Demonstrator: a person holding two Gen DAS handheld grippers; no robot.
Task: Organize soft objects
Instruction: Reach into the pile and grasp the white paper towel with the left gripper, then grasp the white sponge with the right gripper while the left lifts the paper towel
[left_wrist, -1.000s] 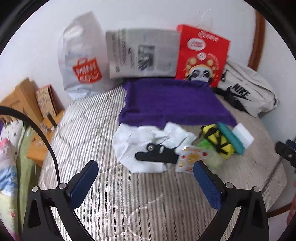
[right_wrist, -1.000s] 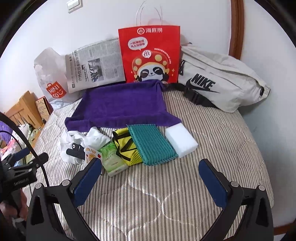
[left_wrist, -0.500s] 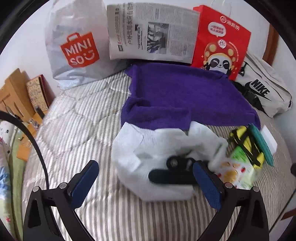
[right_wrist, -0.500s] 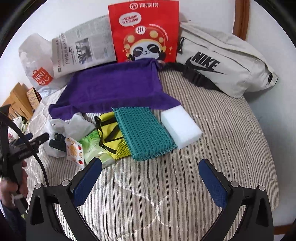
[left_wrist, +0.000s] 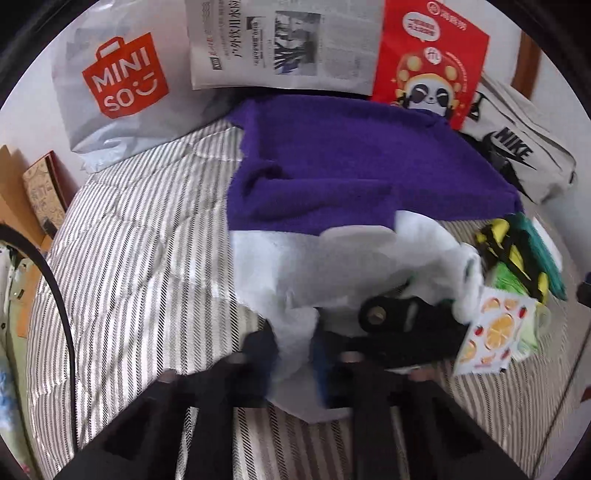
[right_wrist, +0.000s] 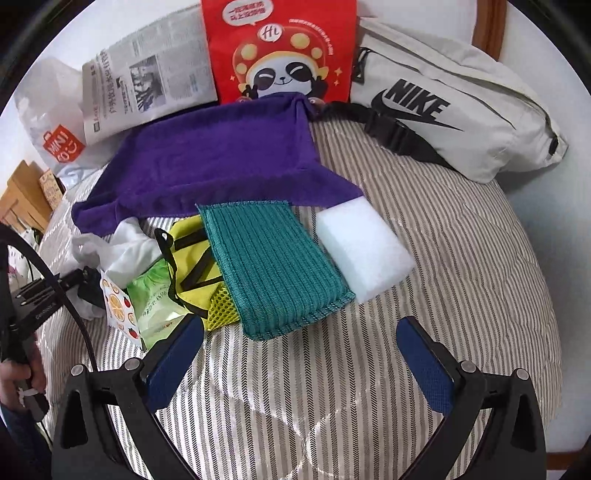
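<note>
So my left gripper (left_wrist: 295, 354) has its fingers pinched onto the near edge of the crumpled white cloth (left_wrist: 317, 266), which sits on the striped bedspread (left_wrist: 140, 236) just in front of the purple towel (left_wrist: 354, 162). That view is blurry, but a fold of white is clearly sandwiched between the pads, so I'd call it clamped on the cloth.

Catch: a black clip-looking thing (left_wrist: 402, 325) is lying on the cloth, right beside my fingers. Can't tell if I've caught part of it too. If I were lifting from here, I'd go slow and low, let the clip slide off, and not yank, since the fruit-print packet (left_wrist: 491, 328) is touching the cloth's right edge and would probably get dragged along.

Right gripper (right_wrist: 299, 354) is wide open and holding nothing, hovering over the bedspread just short of the teal knit cloth (right_wrist: 273, 266), with the white sponge block (right_wrist: 362, 251) to its right and the yellow mesh pouch (right_wrist: 192, 266) to its left. I'd square up on the teal's near edge before closing.
</note>
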